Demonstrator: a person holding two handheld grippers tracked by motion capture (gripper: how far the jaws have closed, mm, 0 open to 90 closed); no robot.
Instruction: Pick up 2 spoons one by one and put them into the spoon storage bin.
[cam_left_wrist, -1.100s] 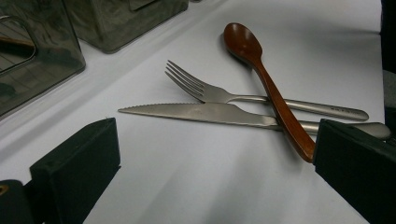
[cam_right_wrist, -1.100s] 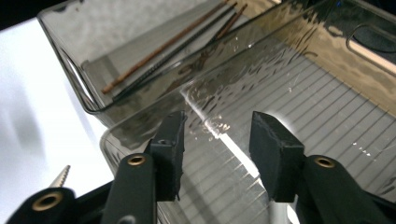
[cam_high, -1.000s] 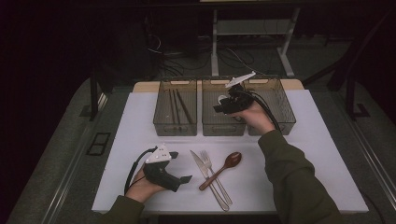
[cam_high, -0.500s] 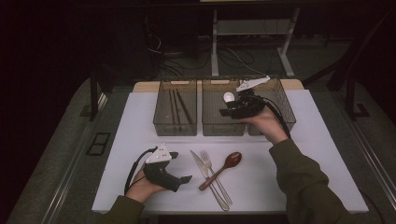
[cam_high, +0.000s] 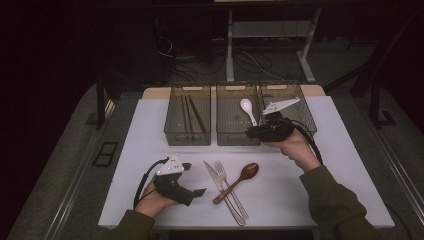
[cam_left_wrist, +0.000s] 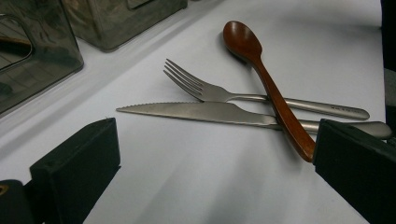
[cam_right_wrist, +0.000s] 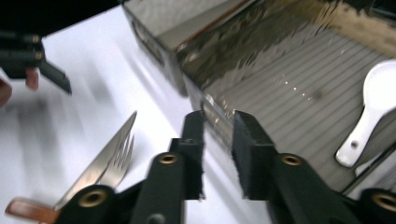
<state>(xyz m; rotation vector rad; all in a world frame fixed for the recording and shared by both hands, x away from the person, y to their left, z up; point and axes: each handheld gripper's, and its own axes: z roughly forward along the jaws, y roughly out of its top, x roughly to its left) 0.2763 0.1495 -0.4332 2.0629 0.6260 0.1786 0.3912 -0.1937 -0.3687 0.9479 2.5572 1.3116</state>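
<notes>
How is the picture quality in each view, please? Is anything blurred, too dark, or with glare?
High view: dim, surroundings nearly black, only the white table lit. Left gripper view: sharp, with soft highlights on the knife and wooden spoon. Right gripper view: motion-blurred, streaky reflections on the middle bin, though the white spoon stays readable.

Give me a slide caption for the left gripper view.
Open claw faces wooden spoon crossing fork and knife.

Three dark mesh bins (cam_high: 188, 135) wall off the far side of the white mat (cam_high: 345, 190), whose near right stays open beside the crossed steel knife (cam_high: 222, 192), steel fork (cam_high: 231, 189) and brown wooden spoon (cam_high: 238, 182).
</notes>
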